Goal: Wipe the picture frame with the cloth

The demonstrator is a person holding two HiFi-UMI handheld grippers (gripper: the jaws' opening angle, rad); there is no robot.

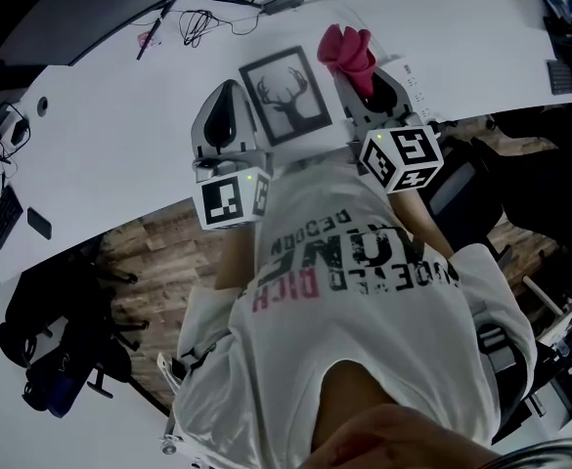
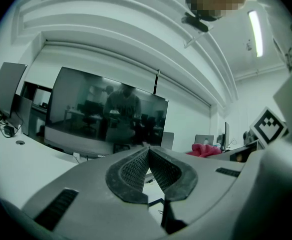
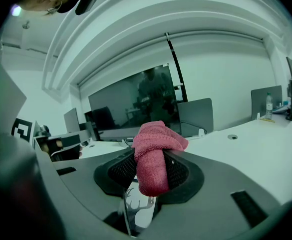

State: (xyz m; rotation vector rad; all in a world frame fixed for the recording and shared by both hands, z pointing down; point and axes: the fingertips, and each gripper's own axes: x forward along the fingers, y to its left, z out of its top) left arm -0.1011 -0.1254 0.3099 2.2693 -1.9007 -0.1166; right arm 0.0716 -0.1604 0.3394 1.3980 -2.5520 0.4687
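One picture frame (image 1: pixel 287 94), dark-bordered with an antlered stag print, appears to lie flat on the white desk (image 1: pixel 119 135), directly between the two grippers and near the desk's front edge. The pink cloth (image 1: pixel 347 52) sits just beyond the frame's upper right corner, bunched into a thick roll.

The right gripper (image 1: pixel 366 78) clamps that roll: in the right gripper view its jaws stand a little apart, pressed onto the cloth (image 3: pixel 154 151), which bulges out above and hangs below them, with the stag print (image 3: pixel 135 204) visible underneath. The left gripper (image 1: pixel 227 94) rests just beside the frame's left edge. Its jaws (image 2: pixel 148 156) meet at the tips with nothing between them; whether it touches the frame I cannot tell from here.

The wipe looks about to start. To do it well, I judge the cloth's hanging end should come down flat onto the glass and sweep across it in overlapping passes, border included, while the left gripper braces the frame's edge so that it does not slide. Loose cables (image 1: pixel 202 22) lie well apart at the desk's far side.
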